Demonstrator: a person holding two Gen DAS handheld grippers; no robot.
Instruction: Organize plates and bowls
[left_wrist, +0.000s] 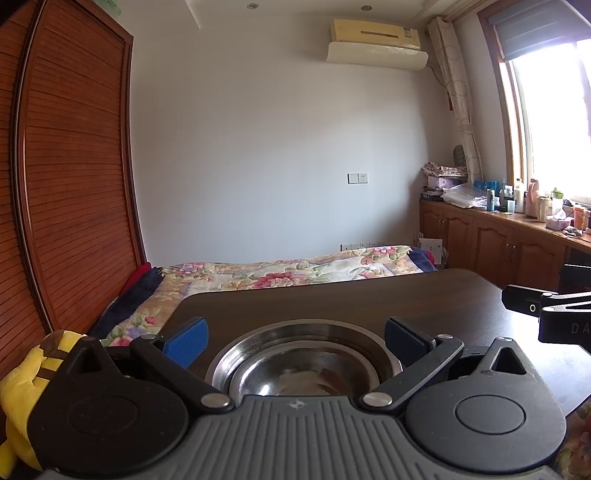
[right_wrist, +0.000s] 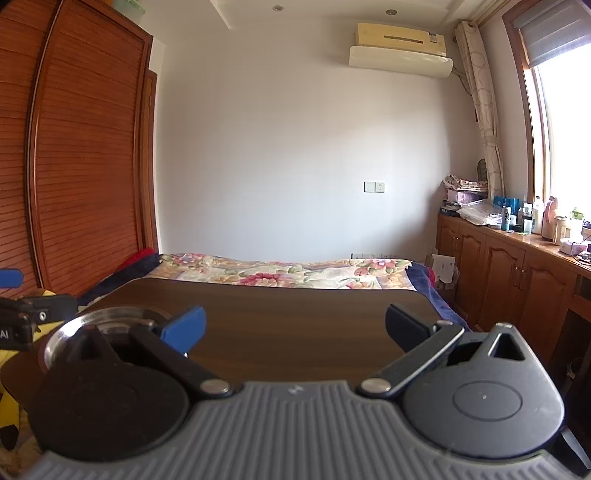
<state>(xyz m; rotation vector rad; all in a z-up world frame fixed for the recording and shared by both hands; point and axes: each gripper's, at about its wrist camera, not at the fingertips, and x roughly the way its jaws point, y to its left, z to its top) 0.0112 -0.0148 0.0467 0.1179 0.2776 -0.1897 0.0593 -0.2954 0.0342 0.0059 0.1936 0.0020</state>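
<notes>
Far left in the left wrist view, a yellow plush toy (left_wrist: 22, 391) slumps beside the table (left_wrist: 332, 299), under the slatted wooden wardrobe (left_wrist: 74, 166). Moving in, the left gripper (left_wrist: 295, 341) hangs low over the near edge of the dark table, its blue-padded fingers (left_wrist: 190, 338) spread wide. Between them, apart from both pads, sits the steel bowl (left_wrist: 303, 363), and it looks like one bowl nested inside a wider one (the double rim suggests it, though the near side is hidden behind the gripper body). Beyond the table lies the bed with its floral quilt (left_wrist: 280, 271).

Over to the right wrist view: the same steel bowl shows at the left, only part of its rim clear behind the gripper's own linkage. The right gripper (right_wrist: 295, 328) hovers over bare table, its fingers (right_wrist: 186, 328) also spread apart and holding nothing. To its right, wooden cabinets (right_wrist: 509, 266) run under the window, their top crowded with bottles (right_wrist: 528, 218). High on the wall, an air conditioner (right_wrist: 400, 48).
</notes>
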